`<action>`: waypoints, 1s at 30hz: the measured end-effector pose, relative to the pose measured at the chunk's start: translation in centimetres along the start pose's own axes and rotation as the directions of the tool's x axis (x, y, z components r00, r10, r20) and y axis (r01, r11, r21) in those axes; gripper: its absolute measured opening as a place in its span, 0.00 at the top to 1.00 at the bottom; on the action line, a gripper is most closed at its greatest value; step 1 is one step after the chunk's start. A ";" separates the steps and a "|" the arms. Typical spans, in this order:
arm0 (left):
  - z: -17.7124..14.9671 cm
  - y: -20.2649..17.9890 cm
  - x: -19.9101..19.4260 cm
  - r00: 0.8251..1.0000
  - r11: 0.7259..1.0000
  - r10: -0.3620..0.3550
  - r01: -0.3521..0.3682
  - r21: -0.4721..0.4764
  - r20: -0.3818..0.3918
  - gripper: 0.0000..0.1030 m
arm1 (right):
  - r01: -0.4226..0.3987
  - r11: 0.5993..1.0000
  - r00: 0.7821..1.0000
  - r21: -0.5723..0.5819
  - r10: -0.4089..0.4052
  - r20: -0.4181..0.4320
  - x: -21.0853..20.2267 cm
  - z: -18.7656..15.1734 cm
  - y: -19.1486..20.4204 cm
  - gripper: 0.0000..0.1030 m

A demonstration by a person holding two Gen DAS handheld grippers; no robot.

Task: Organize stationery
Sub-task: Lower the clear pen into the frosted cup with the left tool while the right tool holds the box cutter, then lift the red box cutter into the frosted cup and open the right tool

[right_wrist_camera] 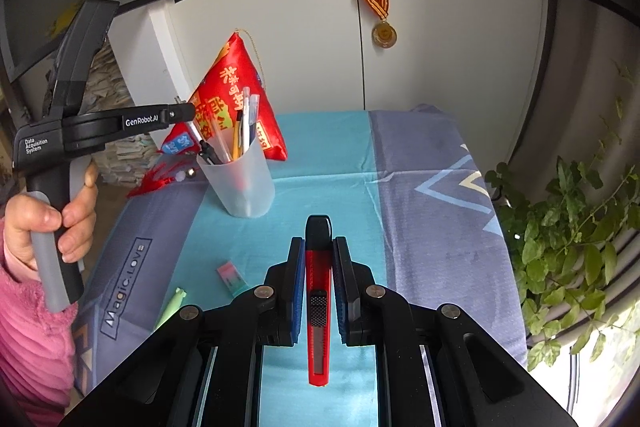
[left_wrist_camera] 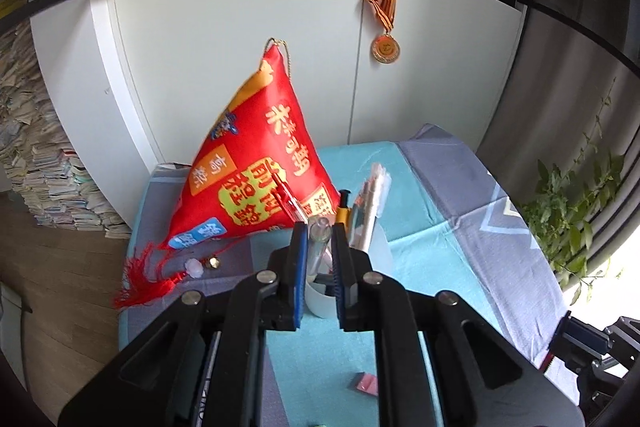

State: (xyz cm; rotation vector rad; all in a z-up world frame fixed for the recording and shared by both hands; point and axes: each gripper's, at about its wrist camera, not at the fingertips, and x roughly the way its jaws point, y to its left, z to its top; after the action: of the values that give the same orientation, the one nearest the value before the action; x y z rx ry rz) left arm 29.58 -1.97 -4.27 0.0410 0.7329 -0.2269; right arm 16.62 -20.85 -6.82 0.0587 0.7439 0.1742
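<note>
The left gripper pinched a clear pen over the cup, seemingly to drop it in. The right gripper clamped a red box cutter above the table, likely headed cupward; an eraser lay loose nearby.

Both pictures are bright with daylight. The light comes from the right, where the window glows white and washes out. The edges bend round and go dark. The red pillow shines. The pens look a little blurry.
</note>
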 end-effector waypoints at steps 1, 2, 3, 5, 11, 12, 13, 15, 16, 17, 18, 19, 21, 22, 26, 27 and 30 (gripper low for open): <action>0.0 0.0 0.1 1.000 1.000 -0.009 0.009 0.001 -0.004 0.88 | -0.001 1.000 1.000 -0.001 0.001 0.000 0.0 0.0 0.1 0.86; 0.0 0.0 0.1 1.000 1.000 -0.010 0.010 0.001 -0.004 0.88 | -0.002 1.000 1.000 -0.001 0.002 0.000 0.1 0.0 0.1 0.86; 0.0 0.0 0.1 1.000 1.000 -0.010 0.010 0.000 -0.006 0.88 | -0.005 1.000 1.000 -0.002 0.005 -0.002 0.1 0.1 0.2 0.86; 0.0 0.2 0.2 1.000 1.000 -0.020 0.020 -0.008 -0.014 0.88 | -0.009 1.000 1.000 0.000 0.009 -0.003 0.2 0.1 0.3 0.86; 0.6 1.3 -0.2 1.000 0.998 -0.029 0.029 -0.054 0.004 0.77 | -0.011 1.000 1.000 -0.001 0.011 0.008 0.0 0.4 0.6 0.86; 0.8 1.5 -0.2 0.999 0.998 -0.031 0.031 -0.061 0.009 0.77 | -0.012 1.000 1.000 0.000 0.012 0.009 0.0 0.5 0.6 0.86; 1.1 1.5 -0.1 0.999 0.998 -0.036 0.037 -0.058 0.008 0.76 | -0.013 1.000 1.000 0.001 0.013 0.010 0.0 0.6 0.6 0.86; 1.6 1.6 0.2 1.000 0.998 -0.027 0.028 -0.052 0.008 0.76 | -0.017 1.000 1.000 0.003 0.017 0.013 -0.1 0.8 0.7 0.86; 1.7 1.7 0.2 1.000 0.998 -0.017 0.017 -0.056 0.009 0.76 | -0.018 1.000 1.000 0.003 0.018 0.015 -0.1 0.9 0.8 0.86; 1.8 1.9 0.2 1.000 0.998 -0.020 0.020 -0.062 0.010 0.76 | -0.021 1.000 1.000 0.002 0.021 0.017 -0.2 0.9 1.0 0.86; 1.7 2.0 0.0 0.999 0.997 -0.032 0.033 -0.068 0.012 0.76 | -0.023 1.000 1.000 0.000 0.023 0.018 -0.2 1.0 1.1 0.86; 1.7 2.1 -0.2 0.999 0.996 -0.049 0.050 -0.073 0.018 0.76 | -0.024 1.000 0.999 -0.003 0.025 0.020 -0.3 1.0 1.2 0.86; 1.7 2.0 -0.8 0.997 0.995 -0.066 0.068 -0.075 0.036 0.75 | -0.022 1.000 1.000 -0.008 0.022 0.021 -0.3 1.1 1.4 0.86; 1.8 2.1 -1.0 0.997 0.995 -0.067 0.070 -0.074 0.044 0.73 | -0.021 1.000 1.000 -0.009 0.021 0.019 -0.2 1.2 1.4 0.86; 1.6 2.3 -2.2 0.995 0.994 -0.076 0.080 -0.071 0.067 0.69 | -0.027 1.000 0.999 -0.005 0.027 0.025 -0.1 1.7 1.6 0.86; 1.4 2.4 -2.5 0.995 0.994 -0.077 0.082 -0.072 0.071 0.68 | -0.030 1.000 0.999 -0.007 0.030 0.032 -0.2 2.0 1.7 0.86; 0.5 3.1 -3.5 0.994 0.993 -0.077 0.083 -0.083 0.080 0.65 | -0.038 0.999 0.998 -0.016 0.039 0.056 -0.5 2.8 2.2 0.86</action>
State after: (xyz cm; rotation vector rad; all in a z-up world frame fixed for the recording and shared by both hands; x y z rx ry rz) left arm 28.07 1.66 -1.69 -0.0788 0.6679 -0.2717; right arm 17.88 -18.77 -4.22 0.0636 0.6854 0.2141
